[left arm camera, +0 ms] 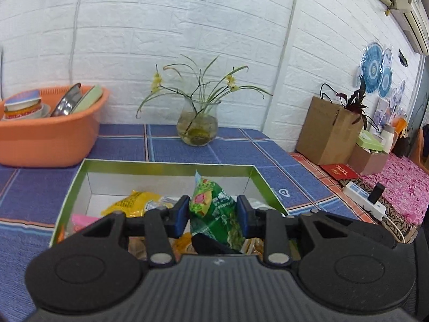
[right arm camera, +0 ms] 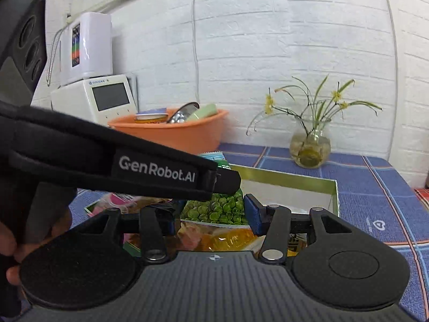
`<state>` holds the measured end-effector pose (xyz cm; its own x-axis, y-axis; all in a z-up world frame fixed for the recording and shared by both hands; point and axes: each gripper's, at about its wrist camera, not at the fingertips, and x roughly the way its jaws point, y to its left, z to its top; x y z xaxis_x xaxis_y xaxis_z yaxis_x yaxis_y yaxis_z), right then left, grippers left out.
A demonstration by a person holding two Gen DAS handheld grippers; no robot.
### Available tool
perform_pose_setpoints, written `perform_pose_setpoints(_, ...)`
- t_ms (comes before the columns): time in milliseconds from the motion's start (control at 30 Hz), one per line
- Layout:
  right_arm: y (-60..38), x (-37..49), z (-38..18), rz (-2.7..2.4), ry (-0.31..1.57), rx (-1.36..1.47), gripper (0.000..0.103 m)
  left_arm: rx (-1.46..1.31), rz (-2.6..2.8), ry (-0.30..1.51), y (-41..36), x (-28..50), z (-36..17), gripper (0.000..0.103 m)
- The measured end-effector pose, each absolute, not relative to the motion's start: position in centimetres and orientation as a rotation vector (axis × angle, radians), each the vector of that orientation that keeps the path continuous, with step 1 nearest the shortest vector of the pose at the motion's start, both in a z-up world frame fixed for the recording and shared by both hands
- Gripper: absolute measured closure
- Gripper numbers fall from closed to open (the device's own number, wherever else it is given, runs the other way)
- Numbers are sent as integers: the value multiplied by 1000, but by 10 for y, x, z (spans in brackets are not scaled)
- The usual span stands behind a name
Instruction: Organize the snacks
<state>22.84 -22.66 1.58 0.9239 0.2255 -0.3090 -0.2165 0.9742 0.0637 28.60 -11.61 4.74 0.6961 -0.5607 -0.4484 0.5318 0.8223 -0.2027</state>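
Blue rubbery pads on the left claw (left arm camera: 212, 216) press flat against both sides of a crinkled green snack packet (left arm camera: 214, 214), which stands upright between them, its serrated top edge poking above the fingers; the claw is closed down to the packet's width and has firm hold of it. The packet sits over a shallow rectangular box (left arm camera: 166, 165) with a glossy green-gold rim and plain white inner walls; a yellow foil pouch (left arm camera: 134, 205) and a pink wrapper (left arm camera: 83, 220) lie crumpled on the box floor among other snacks. The right claw (right arm camera: 211, 214) stands part open, its dark blue pads on either side of the green pea packet (right arm camera: 217, 210) printed with round peas; whether the pads touch it cannot be told, since a black fabric strap (right arm camera: 150, 173) with white lettering crosses in front. The box rests on a desk (left arm camera: 228, 150) covered in blue checked cloth with pale stripes. Beyond it a round glass vase (left arm camera: 197, 127) holds thin arching stems with small yellow blooms; to the left an orange plastic basin (left arm camera: 48, 136) holds stacked bowls and a metal dish; behind runs a white embossed brick wall (left arm camera: 161, 26).
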Motion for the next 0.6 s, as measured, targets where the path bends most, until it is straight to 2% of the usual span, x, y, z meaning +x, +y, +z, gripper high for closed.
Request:
perform_pose_setpoints(100,-226,228,14,237,324,24,18,-85,-604,528,-116,289,42,72)
perform_pose_setpoints(133,-227,228,14,245,324,29,12,-88,-602,532,-116,289,40,70)
perform_pose_setpoints(233,-230,228,13,258,342,59,1,-105,-581,530,-110,289,36,58)
perform_pose_setpoints(333,-232,228,12,262,357,83,0,-106,-551,512,-102,286,42,45)
perform_pose_setpoints(567,-237,222,21,267,376,128,0,-115,-513,494,-72,263,58,42)
perform_pose_setpoints(600,-238,219,24,264,380,123,0,-124,-523,492,-69,257,60,40)
